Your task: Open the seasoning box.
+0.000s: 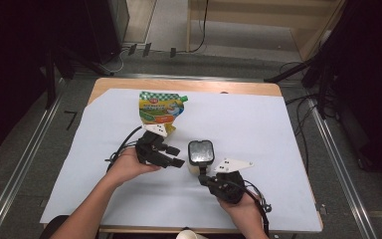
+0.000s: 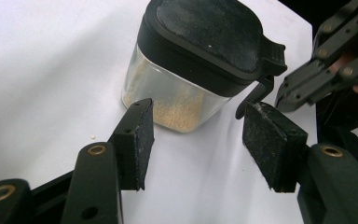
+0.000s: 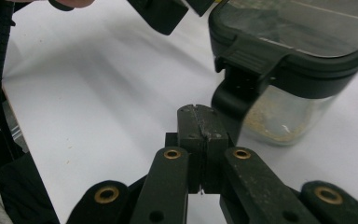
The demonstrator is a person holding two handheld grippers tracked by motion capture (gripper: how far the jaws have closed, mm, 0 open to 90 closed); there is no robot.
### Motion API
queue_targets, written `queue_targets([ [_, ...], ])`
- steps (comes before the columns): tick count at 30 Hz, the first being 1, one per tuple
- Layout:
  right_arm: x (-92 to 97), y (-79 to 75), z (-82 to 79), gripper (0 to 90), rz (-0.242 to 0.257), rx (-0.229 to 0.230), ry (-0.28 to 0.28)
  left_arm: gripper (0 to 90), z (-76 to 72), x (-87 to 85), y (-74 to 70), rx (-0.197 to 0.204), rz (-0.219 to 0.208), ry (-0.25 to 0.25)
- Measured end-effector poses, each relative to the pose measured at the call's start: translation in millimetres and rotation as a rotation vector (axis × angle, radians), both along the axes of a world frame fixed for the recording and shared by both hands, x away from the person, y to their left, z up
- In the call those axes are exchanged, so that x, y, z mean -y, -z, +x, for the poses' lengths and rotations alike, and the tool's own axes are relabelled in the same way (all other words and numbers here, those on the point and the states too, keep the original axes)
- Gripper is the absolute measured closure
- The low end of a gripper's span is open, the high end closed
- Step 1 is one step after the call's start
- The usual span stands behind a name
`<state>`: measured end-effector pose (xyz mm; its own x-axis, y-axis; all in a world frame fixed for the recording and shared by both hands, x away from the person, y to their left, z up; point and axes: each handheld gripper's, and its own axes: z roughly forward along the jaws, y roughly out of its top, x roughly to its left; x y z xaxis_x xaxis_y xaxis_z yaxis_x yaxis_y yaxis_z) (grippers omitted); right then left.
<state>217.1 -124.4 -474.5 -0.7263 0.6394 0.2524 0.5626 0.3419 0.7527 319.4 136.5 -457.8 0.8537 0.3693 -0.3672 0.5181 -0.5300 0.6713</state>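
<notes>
High view. A clear jar [image 1: 200, 157] with a black lid stood at the centre of the frame on the white sheet [image 1: 258, 124] covering the table [image 1: 179, 85]. A yellow and green pouch [image 1: 160, 110] lay above and to its left, well apart. The left gripper [image 1: 171, 156] lay nearly level just left of the jar, the hand [image 1: 127, 167] reaching in from the lower left. The right gripper [image 1: 202, 175] pointed up the frame at the jar's near side, its hand [image 1: 241, 206] entering from the bottom edge.

Left gripper view. The jaws were spread and nothing lay between them; the pads [image 2: 137, 140] were short of the jar [image 2: 177, 100], which filled the upper centre, a thin layer of pale grains at its bottom. The right gripper entered at the upper right, its tip near the latch [image 2: 268, 65] on the lid [image 2: 209, 32].

Right gripper view. The jaws were pressed together with nothing between them, the tip [image 3: 200, 126] close under the black latch [image 3: 242, 70] in the upper centre; whether it touched could not be told. The left gripper [image 3: 165, 11] showed at the top edge.

Judgement. The step in hand appeared to be releasing the latch. Done well, the left jaws would first close squarely on the jar's clear wall below the lid, holding it down, while the closed right tip pushed the latch gently, so that the light jar neither slid nor tipped.
</notes>
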Motion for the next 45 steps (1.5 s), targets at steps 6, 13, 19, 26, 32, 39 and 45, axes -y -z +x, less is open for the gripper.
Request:
queue_targets([
  [6, -9.0, 5.4, 2.0, 90.0, -0.017, -0.004, -0.002, 43.5, -0.3, 0.9, 0.5, -0.001, -0.004, 0.001],
  [13, -11.2, 7.7, 3.2, 90.0, -0.03, 0.005, 0.004, 43.1, -1.4, 2.9, 1.1, 0.01, 0.001, 0.009],
  [19, -8.2, 7.6, 4.0, 90.0, -0.05, 0.023, -0.004, 43.1, -1.4, 2.5, 0.6, 0.016, -0.003, 0.014],
  [26, 2.6, 7.9, 8.9, 90.0, -0.046, 0.012, 0.023, 43.3, -2.5, 4.6, 1.6, 0.019, 0.001, 0.021],
  [32, 17.5, 6.1, 13.8, 90.0, -0.039, 0.004, 0.065, 42.9, -3.2, 4.9, 0.8, 0.028, 0.002, 0.017],
  [39, 33.0, 4.9, 20.9, 90.0, -0.036, -0.008, 0.111, 43.6, -3.9, 7.0, 0.9, 0.028, 0.002, 0.024],
  [45, 46.0, 4.4, 27.1, 90.0, -0.043, -0.022, 0.142, 46.4, -4.6, 8.5, 0.7, 0.03, 0.0, 0.026],
])
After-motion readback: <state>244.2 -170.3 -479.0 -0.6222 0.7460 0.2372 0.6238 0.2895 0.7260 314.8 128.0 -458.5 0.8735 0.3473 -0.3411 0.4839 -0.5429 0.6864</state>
